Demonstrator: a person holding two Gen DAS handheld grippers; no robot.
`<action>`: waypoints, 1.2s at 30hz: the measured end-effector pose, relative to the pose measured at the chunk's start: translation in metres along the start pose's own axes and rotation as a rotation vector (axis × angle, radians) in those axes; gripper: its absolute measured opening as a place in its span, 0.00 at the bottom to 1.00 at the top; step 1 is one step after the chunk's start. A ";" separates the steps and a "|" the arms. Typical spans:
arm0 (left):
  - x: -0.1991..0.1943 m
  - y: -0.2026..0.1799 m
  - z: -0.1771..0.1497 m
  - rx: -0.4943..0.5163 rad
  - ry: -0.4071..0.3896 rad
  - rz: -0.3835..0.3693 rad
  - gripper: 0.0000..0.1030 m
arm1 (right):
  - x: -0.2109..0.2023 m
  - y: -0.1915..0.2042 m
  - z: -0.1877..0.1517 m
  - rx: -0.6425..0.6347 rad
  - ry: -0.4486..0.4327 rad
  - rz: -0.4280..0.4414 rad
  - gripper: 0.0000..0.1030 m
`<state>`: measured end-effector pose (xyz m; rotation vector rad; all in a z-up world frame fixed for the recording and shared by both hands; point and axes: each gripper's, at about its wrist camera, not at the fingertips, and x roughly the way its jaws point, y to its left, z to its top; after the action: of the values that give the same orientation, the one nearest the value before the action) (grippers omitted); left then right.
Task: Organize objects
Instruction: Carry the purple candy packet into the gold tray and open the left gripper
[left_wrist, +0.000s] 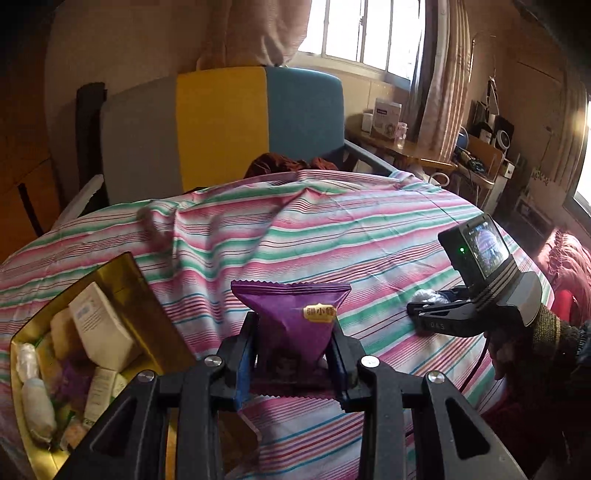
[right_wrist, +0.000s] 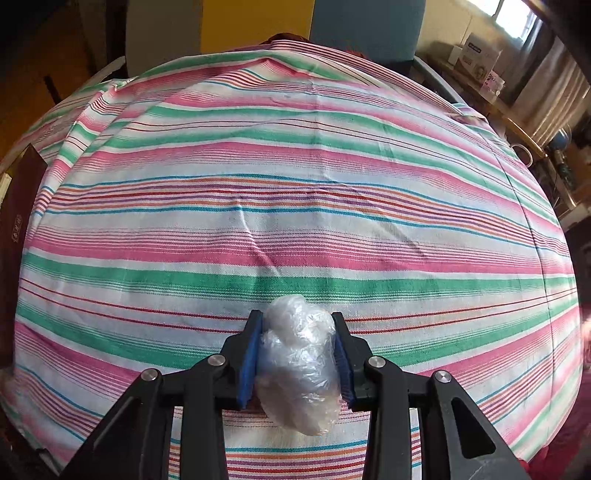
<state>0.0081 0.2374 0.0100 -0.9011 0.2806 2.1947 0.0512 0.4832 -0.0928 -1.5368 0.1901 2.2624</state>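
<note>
Left tool (left_wrist: 291, 354) grips the purple packet (left_wrist: 291, 317); the gold box (left_wrist: 122, 295) sits on the worktop's left edge, nearer this hand. Right tool (right_wrist: 299, 354) clamps a plastic-wrapped bundle (right_wrist: 299, 362), well apart from the box.

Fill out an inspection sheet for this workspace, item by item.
Surface: striped cloth, creased.
Job's things: purple packet; plastic-wrapped lump; gold box on the left, already holding wrapped items.
Clutter: nothing seen on the cloth.
Grippers: left gripper shut on the packet; right gripper shut on the lump.
Cables: dark cable hanging under the right gripper.
Surroundings: chair, window, crowded shelves.
</note>
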 end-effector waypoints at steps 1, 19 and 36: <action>-0.005 0.006 -0.001 -0.008 -0.005 0.008 0.33 | 0.000 0.001 0.000 -0.003 -0.001 -0.005 0.36; -0.066 0.221 -0.068 -0.508 0.030 0.147 0.33 | -0.001 0.009 0.001 -0.060 -0.015 -0.084 0.34; 0.000 0.220 -0.066 -0.468 0.154 0.191 0.45 | -0.044 0.046 0.009 -0.047 -0.122 0.108 0.32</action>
<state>-0.1127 0.0530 -0.0533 -1.3475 -0.0873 2.4187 0.0392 0.4333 -0.0545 -1.4382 0.1914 2.4528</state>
